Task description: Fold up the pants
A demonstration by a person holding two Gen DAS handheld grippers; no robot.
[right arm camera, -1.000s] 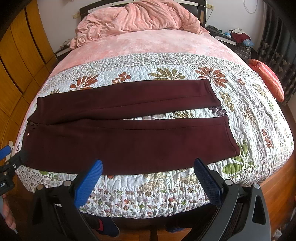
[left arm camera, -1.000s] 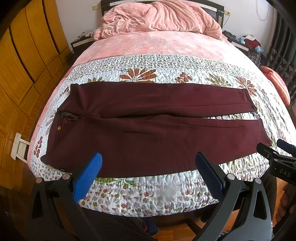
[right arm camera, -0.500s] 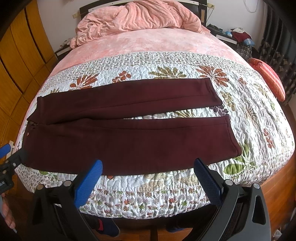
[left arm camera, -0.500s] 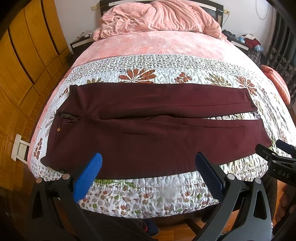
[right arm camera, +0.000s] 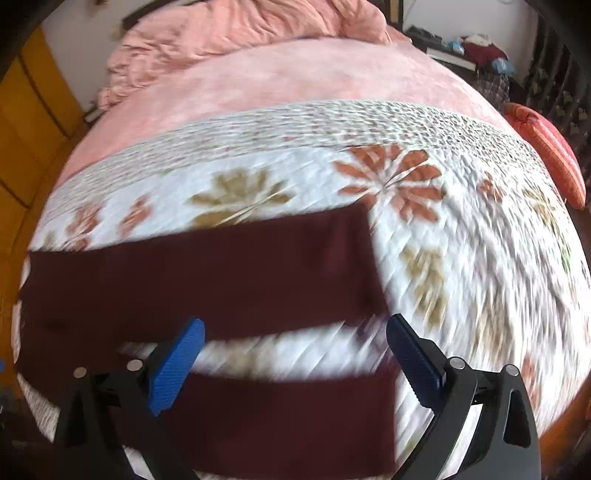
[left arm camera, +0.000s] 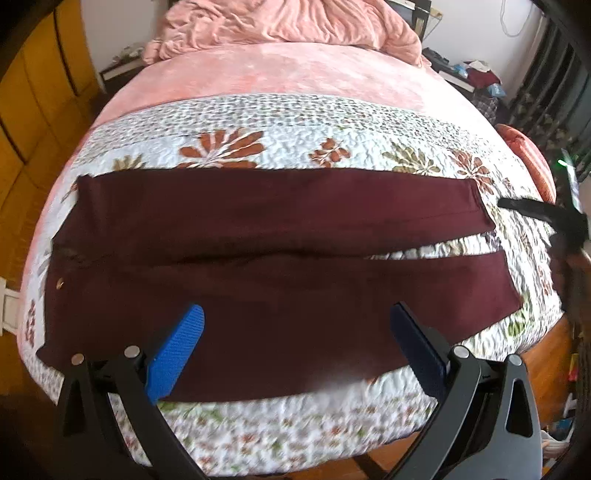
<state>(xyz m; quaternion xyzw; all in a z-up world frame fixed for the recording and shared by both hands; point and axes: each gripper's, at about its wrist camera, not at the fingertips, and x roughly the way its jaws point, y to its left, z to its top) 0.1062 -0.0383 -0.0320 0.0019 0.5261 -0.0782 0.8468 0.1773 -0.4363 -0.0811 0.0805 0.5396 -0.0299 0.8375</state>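
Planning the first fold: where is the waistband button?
In the left wrist view, the button sits at the pants' far left end, near the quilt's left edge.

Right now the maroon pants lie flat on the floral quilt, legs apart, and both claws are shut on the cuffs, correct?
Not quite. Both wrist views show the left claw and right claw open, gripping nothing. The maroon pants do lie flat on the floral quilt, legs apart.

One pair of maroon pants (left arm camera: 280,266), two legs, flat on one floral quilt (left arm camera: 295,122). One rumpled pink blanket (left arm camera: 288,22) beyond the quilt. One orange striped cushion (right arm camera: 546,147) right of the quilt. Two grippers: left gripper (left arm camera: 295,354), right gripper (right arm camera: 295,362), both spread wide.
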